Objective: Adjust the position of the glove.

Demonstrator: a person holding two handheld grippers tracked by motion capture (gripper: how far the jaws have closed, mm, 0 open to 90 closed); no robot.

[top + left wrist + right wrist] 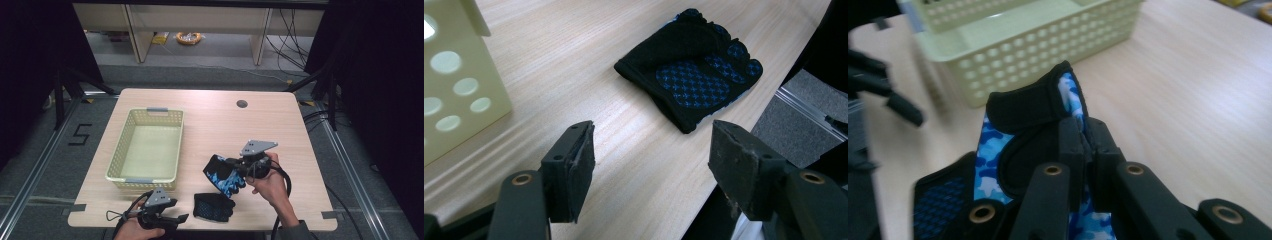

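Note:
A blue camouflage glove [223,175] [1038,130] with black trim hangs off the table, my right gripper [239,164] [1087,135] shut on its fabric. A second glove [214,206] [691,75], black with a blue dotted palm, lies flat near the table's front edge. My left gripper [172,219] [651,165] hovers at the front edge, a short way left of that glove, jaws wide open with nothing between them. A pale yellow perforated basket [148,150] [1048,45] [454,85] stands empty on the left half of the table.
The wooden table [280,130] has a round cable hole [242,103] at the back right. Beyond the table are grey floor, desk legs and cables. Bare tabletop lies between the basket and the held glove.

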